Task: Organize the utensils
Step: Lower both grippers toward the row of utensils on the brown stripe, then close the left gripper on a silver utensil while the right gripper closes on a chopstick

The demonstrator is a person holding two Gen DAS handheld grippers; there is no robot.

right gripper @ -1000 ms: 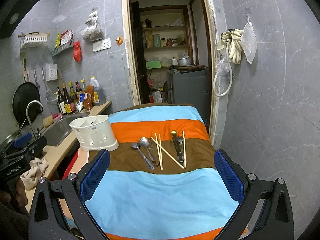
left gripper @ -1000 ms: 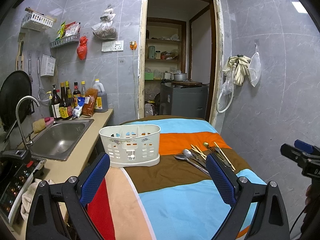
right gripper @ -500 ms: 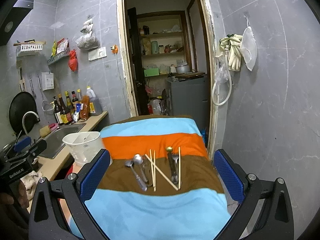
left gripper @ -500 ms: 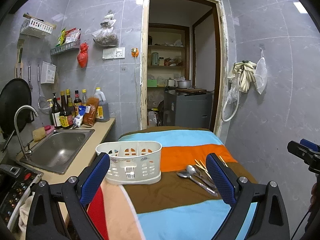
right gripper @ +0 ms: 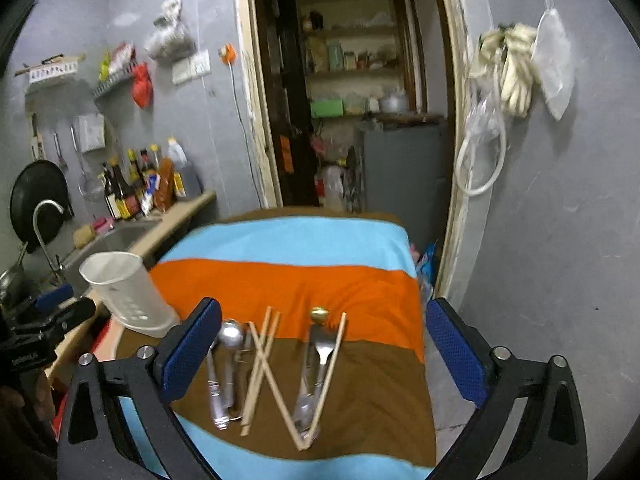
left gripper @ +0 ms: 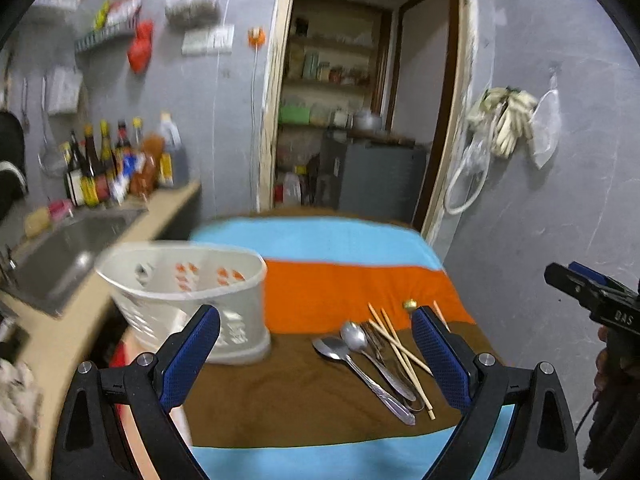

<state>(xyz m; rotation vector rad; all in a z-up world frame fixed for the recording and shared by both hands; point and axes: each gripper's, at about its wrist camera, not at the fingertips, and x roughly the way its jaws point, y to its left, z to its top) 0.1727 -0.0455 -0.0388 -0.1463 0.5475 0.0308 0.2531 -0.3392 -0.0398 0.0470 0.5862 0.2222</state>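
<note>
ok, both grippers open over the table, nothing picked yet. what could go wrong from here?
1. The chopsticks cross one another and lie against the spoons, so closing the right gripper may well catch several pieces.
2. The white holder stands near the table's left edge; the left gripper, close by, could nudge it off.
3. Flat metal on soft cloth may slip from the fingers.

Each camera sits on its tongs and looks forward over the striped desk (left gripper: 352, 292) toward the doorway (right gripper: 352, 92). The left view looks from the sink side. The right view sits closer above the chopsticks (right gripper: 262, 364). Both show the white basket (left gripper: 188, 296).
</note>
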